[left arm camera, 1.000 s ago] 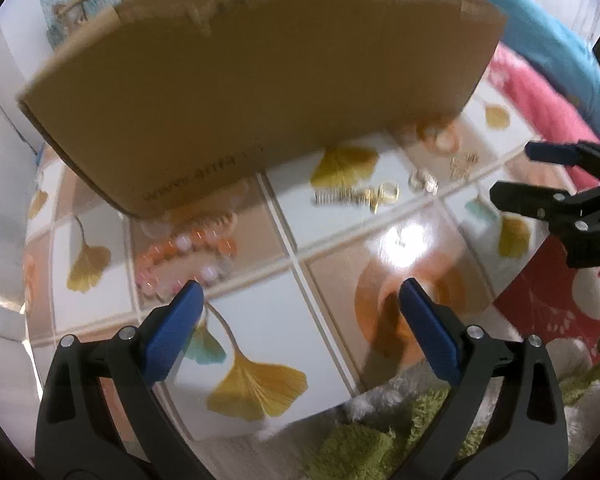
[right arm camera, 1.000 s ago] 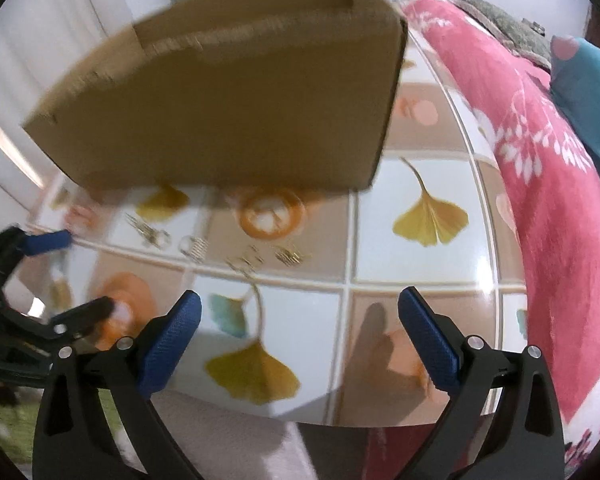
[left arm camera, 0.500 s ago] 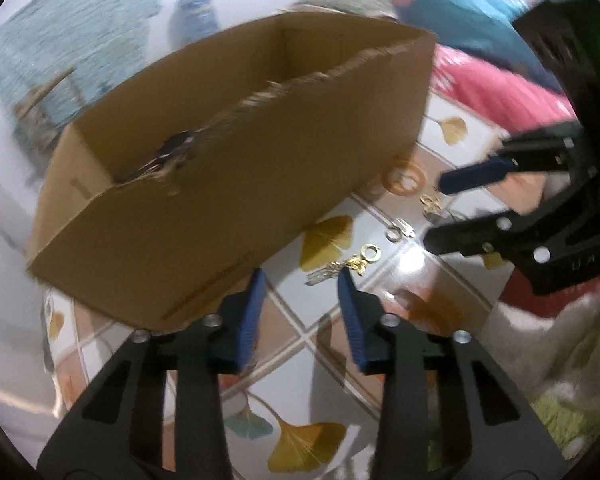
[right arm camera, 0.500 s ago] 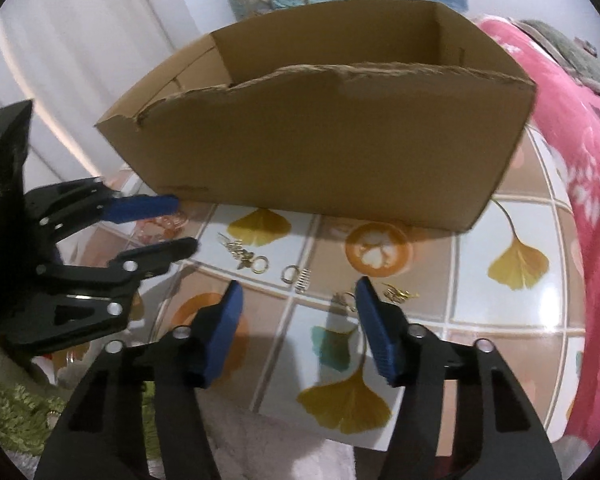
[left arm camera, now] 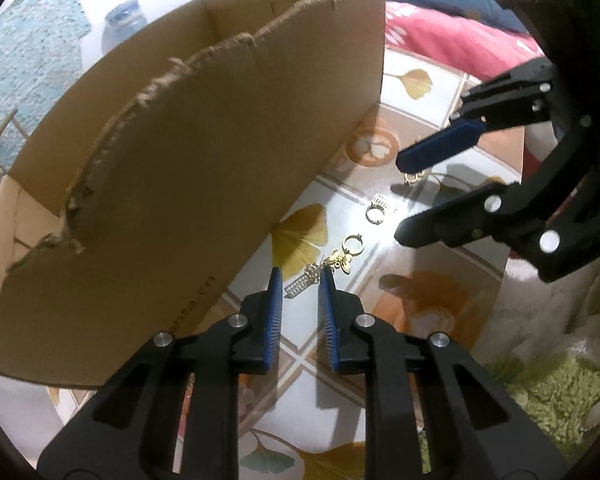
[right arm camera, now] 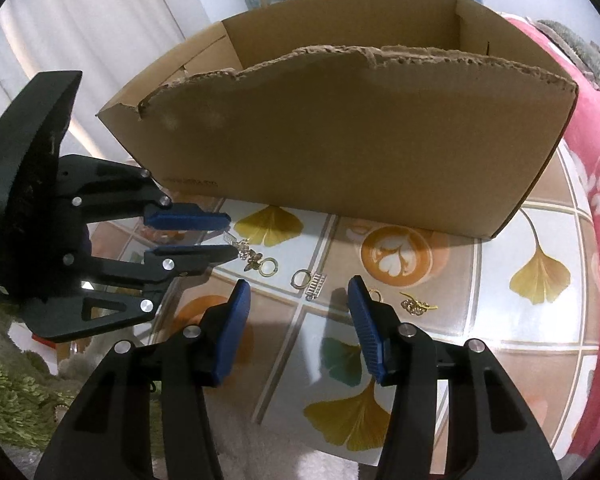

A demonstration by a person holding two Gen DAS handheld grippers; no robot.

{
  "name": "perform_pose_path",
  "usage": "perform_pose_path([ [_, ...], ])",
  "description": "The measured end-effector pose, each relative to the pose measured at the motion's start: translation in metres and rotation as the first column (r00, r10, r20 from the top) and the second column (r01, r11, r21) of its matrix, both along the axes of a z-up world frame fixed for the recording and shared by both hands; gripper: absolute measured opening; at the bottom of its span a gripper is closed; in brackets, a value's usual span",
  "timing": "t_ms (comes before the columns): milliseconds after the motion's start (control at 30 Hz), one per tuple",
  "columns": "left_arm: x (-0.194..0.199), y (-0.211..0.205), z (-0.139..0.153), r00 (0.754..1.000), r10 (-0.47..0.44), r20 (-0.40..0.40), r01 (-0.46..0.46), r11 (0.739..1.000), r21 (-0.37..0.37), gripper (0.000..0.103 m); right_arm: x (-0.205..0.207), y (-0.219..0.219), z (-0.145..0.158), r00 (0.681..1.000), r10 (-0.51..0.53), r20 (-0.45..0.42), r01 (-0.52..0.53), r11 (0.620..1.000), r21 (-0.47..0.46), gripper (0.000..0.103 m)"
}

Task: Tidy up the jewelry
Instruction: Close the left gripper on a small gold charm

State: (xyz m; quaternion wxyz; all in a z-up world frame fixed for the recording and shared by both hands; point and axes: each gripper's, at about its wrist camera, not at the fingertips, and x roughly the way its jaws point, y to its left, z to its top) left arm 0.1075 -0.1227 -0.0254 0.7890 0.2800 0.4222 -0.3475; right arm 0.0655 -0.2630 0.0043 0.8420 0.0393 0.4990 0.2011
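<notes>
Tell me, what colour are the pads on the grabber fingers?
Blue. The pads on the right gripper show best in the right wrist view.

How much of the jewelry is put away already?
I see nothing put away, but the cardboard box's floor is hidden. The left gripper straddles the butterfly earring, not yet lifted. The right gripper hangs open. The hoop earring and leaf earring lie on the table.

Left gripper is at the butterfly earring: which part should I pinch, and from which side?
Pinch the comb-shaped dangle end of the butterfly earring, likely from the near edge along the table. It lies flat, that end already between the left gripper pads; hoop points away.
</notes>
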Motion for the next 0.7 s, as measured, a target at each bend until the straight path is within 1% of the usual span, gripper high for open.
perform_pose_path([
  [33,0.0009,-0.0005,-0.0003,1.0,-0.005,-0.004,0.005,1.0,0.0,0.017,0.0003,-0.0003,-0.0001,1.0,-0.001,0.0,0.001,1.0,0.001,0.05],
  [133,0.0043,-0.0015,-0.0007,1.0,-0.015,-0.027,0.015,1.0,-0.008,0.012,0.0017,-0.0012,-0.001,1.0,-0.005,-0.004,0.005,1.0,0.006,0.05],
  [200,0.0046,-0.0015,-0.001,0.999,-0.019,-0.042,0.019,1.0,-0.013,0.006,0.0018,-0.0018,-0.0013,1.0,-0.006,-0.004,0.006,1.0,0.009,0.05],
  [333,0.0045,-0.0017,-0.0013,0.999,-0.013,-0.049,0.013,1.0,-0.008,0.004,0.0026,-0.002,-0.0017,1.0,-0.003,-0.002,0.003,1.0,0.011,0.049],
  [433,0.0031,-0.0002,-0.0006,0.998,0.008,-0.06,-0.009,1.0,-0.013,0.004,0.0016,-0.0039,-0.0014,1.0,-0.001,-0.003,0.001,1.0,0.012,0.047],
  [500,0.0006,0.0017,0.0005,0.997,0.029,-0.066,-0.03,0.999,-0.02,0.0,0.0011,-0.0045,-0.0014,1.0,-0.001,-0.004,0.001,1.0,0.013,0.044],
  [533,-0.0002,0.0028,0.0007,0.997,0.039,-0.072,-0.041,0.999,-0.023,0.0,0.0009,-0.0047,-0.0012,1.0,0.0,-0.004,0.0,1.0,0.013,0.044],
  [633,-0.003,0.0045,0.0004,0.992,0.088,-0.087,-0.091,0.995,-0.037,0.0,-0.0013,-0.0054,-0.0003,1.0,0.0,-0.006,0.0,1.0,0.016,0.04],
  [700,-0.0043,0.0065,0.0002,0.987,0.125,-0.097,-0.13,0.99,-0.047,0.0,-0.0021,-0.0048,-0.0004,1.0,0.002,-0.009,-0.001,1.0,0.019,0.036],
])
